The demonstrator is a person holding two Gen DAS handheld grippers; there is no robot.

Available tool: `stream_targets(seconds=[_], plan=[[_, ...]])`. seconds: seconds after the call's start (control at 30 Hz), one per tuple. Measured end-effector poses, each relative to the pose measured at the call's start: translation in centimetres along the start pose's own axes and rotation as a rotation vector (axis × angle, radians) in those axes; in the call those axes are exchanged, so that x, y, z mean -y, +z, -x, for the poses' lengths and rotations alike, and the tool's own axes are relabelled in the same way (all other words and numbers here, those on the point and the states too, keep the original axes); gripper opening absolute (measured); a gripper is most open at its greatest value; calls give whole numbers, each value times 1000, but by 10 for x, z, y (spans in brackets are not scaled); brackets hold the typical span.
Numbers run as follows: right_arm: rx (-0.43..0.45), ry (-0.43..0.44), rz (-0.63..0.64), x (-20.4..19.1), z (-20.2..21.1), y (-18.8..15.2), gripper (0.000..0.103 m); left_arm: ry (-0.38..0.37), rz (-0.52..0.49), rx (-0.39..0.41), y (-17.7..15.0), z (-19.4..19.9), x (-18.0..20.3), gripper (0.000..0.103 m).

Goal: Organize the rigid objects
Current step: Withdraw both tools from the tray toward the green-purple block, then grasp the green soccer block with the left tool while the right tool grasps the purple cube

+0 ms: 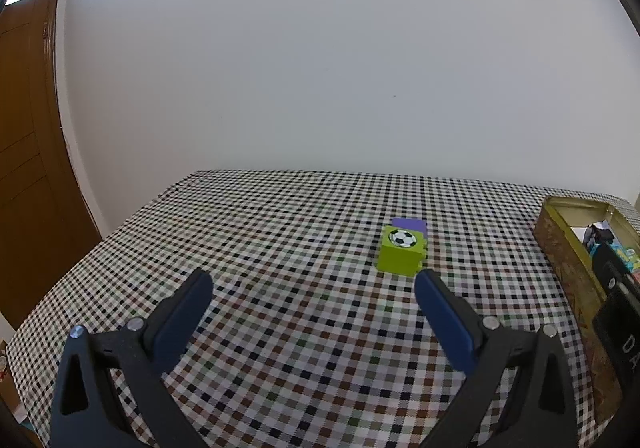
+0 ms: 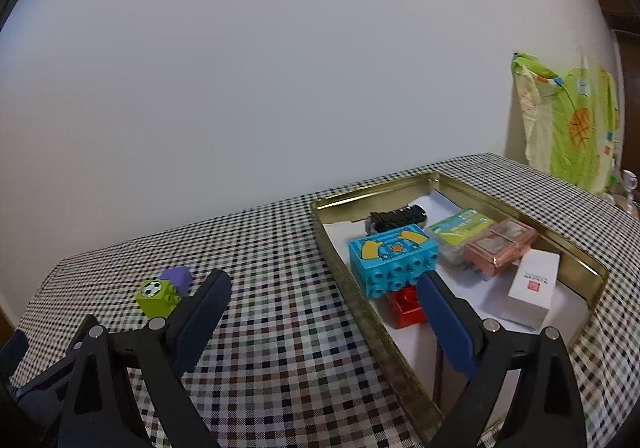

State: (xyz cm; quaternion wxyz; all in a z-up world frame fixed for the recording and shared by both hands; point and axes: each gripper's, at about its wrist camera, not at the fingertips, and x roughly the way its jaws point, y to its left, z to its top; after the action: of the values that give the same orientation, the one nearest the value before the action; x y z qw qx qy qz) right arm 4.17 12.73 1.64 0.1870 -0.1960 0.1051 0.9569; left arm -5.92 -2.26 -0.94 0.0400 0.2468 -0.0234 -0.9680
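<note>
Boxy green block (image 1: 401, 252) on checked cloth (image 1: 280, 248).

My surface (image 1: 280, 232) is covered by a small-checked cloth in black, white, brown and green. Behind it stands a plain white wall (image 1: 320, 67), evenly lit. To my left is a brown wooden door (image 1: 24, 151). At far right hangs a green patterned cloth (image 2: 572, 127).

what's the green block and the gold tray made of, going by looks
Green block: looks like moulded plastic, matte to slightly glossy, with a printed football on top and crisp toy-brick edges.
Gold tray: looks like thin metal, probably tin, with a shiny brass-coloured inner wall, a rolled rim and a mottled, worn outer side.
</note>
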Motion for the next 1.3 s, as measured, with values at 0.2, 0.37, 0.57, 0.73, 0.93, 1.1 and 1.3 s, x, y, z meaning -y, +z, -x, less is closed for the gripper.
stream_targets(seconds=[0.2,0.37,0.57,0.73,0.93,1.1,1.3], plan=[[-70,-2,-6,-9,-17,0,96,10,1,-12,1,-7,-9,102],[-107,41,-12,-18,-39,4,97,-1,18,-52,2,-18,-16,102],[-145,93,69,-35,-60,8,97,-34,-13,-77,6,-31,-4,102],[59,58,167,-40,-37,13,97,-59,-23,-113,13,-50,11,102],[145,35,220,-39,-25,13,97,-108,-100,-171,23,-81,49,102],[131,37,209,-36,-34,16,96,-129,-98,-292,25,-114,59,85],[113,51,221,-39,-39,17,96,-193,-19,-377,25,-137,46,55]])
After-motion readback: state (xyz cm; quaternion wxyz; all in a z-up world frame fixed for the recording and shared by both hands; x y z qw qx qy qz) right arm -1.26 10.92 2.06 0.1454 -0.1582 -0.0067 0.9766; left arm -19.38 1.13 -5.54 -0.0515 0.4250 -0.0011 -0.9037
